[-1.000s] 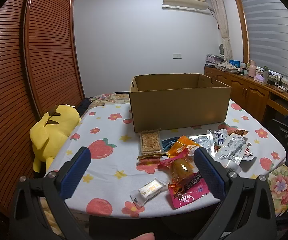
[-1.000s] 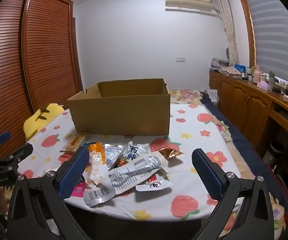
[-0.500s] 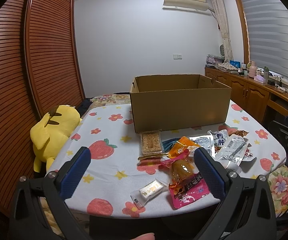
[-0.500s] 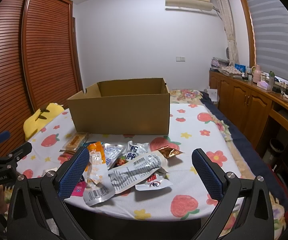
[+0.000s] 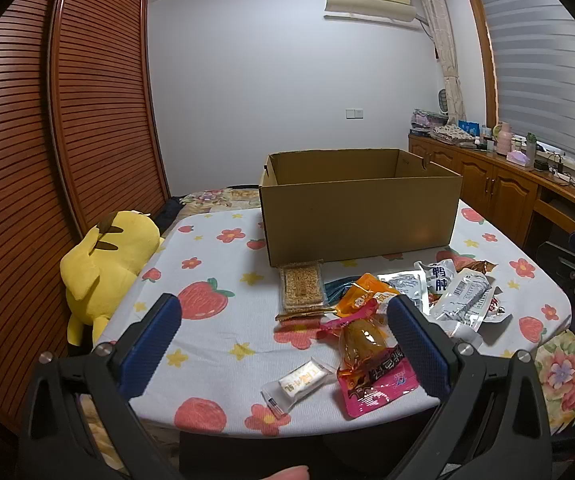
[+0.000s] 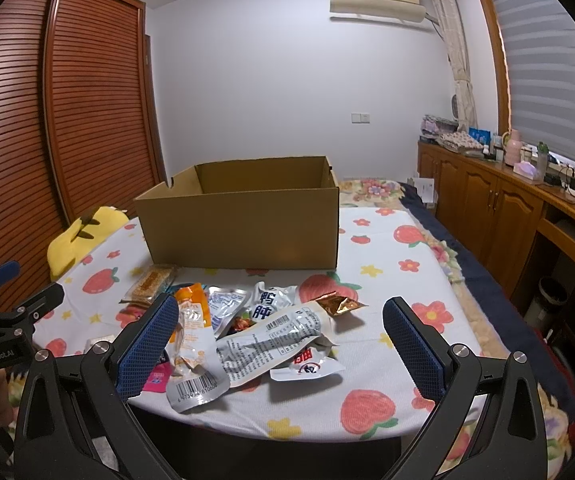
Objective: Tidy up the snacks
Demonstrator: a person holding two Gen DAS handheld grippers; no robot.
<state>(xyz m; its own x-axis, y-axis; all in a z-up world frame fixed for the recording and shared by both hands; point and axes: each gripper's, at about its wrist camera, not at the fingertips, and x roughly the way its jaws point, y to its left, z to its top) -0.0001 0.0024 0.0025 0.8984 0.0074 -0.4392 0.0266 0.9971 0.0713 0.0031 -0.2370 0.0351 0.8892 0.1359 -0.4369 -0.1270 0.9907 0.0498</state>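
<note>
Yellow plush toy (image 5: 105,264) at far left, lying against the table edge by the slatted wooden wardrobe (image 5: 47,152).

Left gripper (image 5: 283,338): fingers spread wide, nothing between the blue pads (image 5: 151,344); held low at the near table edge, clear of all packets.

Table (image 5: 215,320) under a white cloth printed with strawberries and flowers.

Small white wrapped sweet (image 5: 301,380) alone near the front edge, apart from the main heap.

Clear-wrapped sesame bar (image 5: 301,288) just in front of the cardboard box (image 5: 359,216), touching or nearly touching its front wall.

Cardboard box open at top, standing at mid-table behind the snacks; inside floor not visible.

Pink packet with amber contents (image 5: 371,364) near the front edge, just left of the left gripper's right finger.

Orange packet (image 5: 363,296) behind it, overlapping neighbours.

Silver packets (image 6: 271,344) piled loosely to the right, one with barcode facing up; white pouch with blue characters (image 6: 273,300) behind them; crumpled gold wrapper (image 6: 337,304) at the heap's right end.

Right gripper (image 6: 279,344): fingers released and wide apart, empty, hovering at the near edge in front of the heap.

Wooden cabinets (image 6: 499,208) along the right wall, under the window blinds.
</note>
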